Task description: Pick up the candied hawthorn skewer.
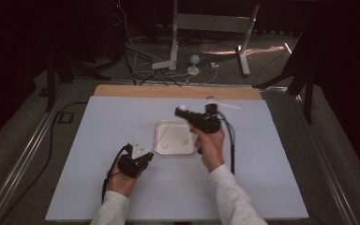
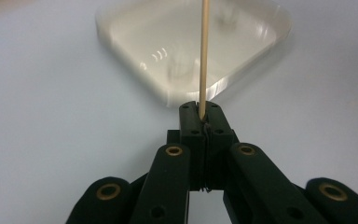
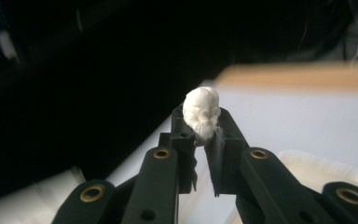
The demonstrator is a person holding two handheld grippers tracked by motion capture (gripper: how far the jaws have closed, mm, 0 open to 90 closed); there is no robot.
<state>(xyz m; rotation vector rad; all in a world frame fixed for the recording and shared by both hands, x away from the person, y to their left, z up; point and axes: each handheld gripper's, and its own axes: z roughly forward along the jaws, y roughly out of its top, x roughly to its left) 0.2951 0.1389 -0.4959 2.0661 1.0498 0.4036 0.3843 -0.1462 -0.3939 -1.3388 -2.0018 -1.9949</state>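
- Pale blue-grey table (image 1: 98, 140) carries everything, its flat top leaving both hands room to work on either side of the centre.
- White plastic tray (image 1: 159, 129) sits mid-table between the two hands, likely placed there so either gripper can reach into it; two small white lumps (image 1: 185, 140) rest inside.
- Right gripper (image 1: 182, 111) is lifted above the tray's far right corner, tilted up and away from the table, probably to carry its load clear of the rim.
- Left gripper (image 2: 200, 108) rests low on the table just beside the tray's near left corner, its jaws together on a thin wooden skewer (image 2: 203, 51) that stands out over the tray, seemingly held steady as a spike to receive something.
- Soft white marshmallow (image 3: 202, 114) is squeezed between the right gripper's jaw tips, which are clamped on it and dent it slightly; I judge it is meant for the skewer's point.
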